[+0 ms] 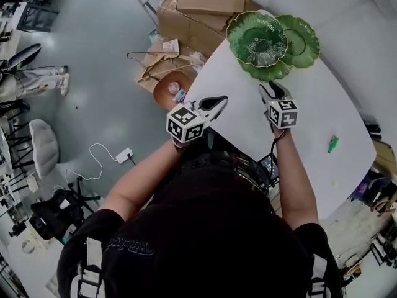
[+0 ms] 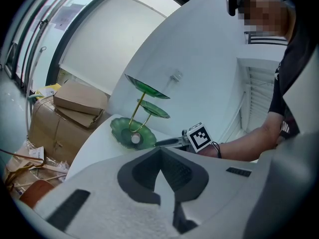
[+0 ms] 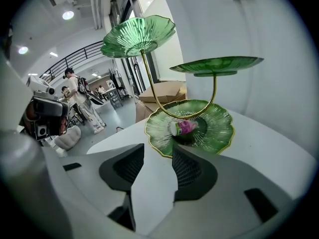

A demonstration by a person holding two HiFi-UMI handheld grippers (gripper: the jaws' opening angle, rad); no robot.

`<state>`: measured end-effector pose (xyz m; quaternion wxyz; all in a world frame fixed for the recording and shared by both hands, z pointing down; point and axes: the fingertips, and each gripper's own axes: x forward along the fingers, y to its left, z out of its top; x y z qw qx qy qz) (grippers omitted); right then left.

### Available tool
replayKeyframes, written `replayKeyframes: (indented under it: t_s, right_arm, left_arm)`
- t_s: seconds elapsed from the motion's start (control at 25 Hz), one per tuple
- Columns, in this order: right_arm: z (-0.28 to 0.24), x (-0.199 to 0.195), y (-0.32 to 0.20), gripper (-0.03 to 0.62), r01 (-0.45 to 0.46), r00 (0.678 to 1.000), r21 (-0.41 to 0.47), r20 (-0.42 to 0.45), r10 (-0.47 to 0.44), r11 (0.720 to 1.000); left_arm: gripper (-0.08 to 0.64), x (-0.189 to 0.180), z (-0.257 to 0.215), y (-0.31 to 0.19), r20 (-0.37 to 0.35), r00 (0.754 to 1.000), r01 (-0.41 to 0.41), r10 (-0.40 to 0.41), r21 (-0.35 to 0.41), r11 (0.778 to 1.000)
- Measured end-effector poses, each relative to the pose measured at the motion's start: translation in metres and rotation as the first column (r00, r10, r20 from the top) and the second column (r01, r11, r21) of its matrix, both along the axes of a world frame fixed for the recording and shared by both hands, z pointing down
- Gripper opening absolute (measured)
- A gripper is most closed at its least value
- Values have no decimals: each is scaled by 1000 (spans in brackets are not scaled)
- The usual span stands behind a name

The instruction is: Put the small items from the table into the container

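Note:
A green three-tier leaf-shaped stand [image 1: 257, 38] stands at the far end of the white table [image 1: 310, 110]. Its bottom dish [image 3: 214, 128] holds a small pink and white item [image 3: 183, 127], which shows as a pale blob [image 2: 135, 139] in the left gripper view. A small green item [image 1: 333, 144] lies on the table to the right, apart from both grippers. My right gripper [image 1: 271, 90] [image 3: 157, 151] is open and empty, a little short of the bottom dish. My left gripper [image 1: 217, 102] [image 2: 160, 153] is shut on nothing, at the table's left edge.
Cardboard boxes [image 1: 198, 11] stand on the floor beyond the table's left edge, with hangers and paper bags [image 1: 155, 64] beside them. A white power strip [image 1: 123, 155] and chairs [image 1: 43, 144] are on the floor at left. People [image 3: 75, 91] stand far off.

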<state>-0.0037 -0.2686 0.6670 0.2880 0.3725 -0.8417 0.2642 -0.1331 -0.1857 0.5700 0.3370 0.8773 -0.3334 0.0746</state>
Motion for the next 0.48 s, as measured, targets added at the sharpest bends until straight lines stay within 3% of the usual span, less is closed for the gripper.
replayKeyframes:
  t_s: [0.48]
  right_arm:
    - [-68,-4,30,166,43,998,125,40,-48,991]
  left_arm:
    - [3,13,-32,15,-14,1000,-4,5,61,998]
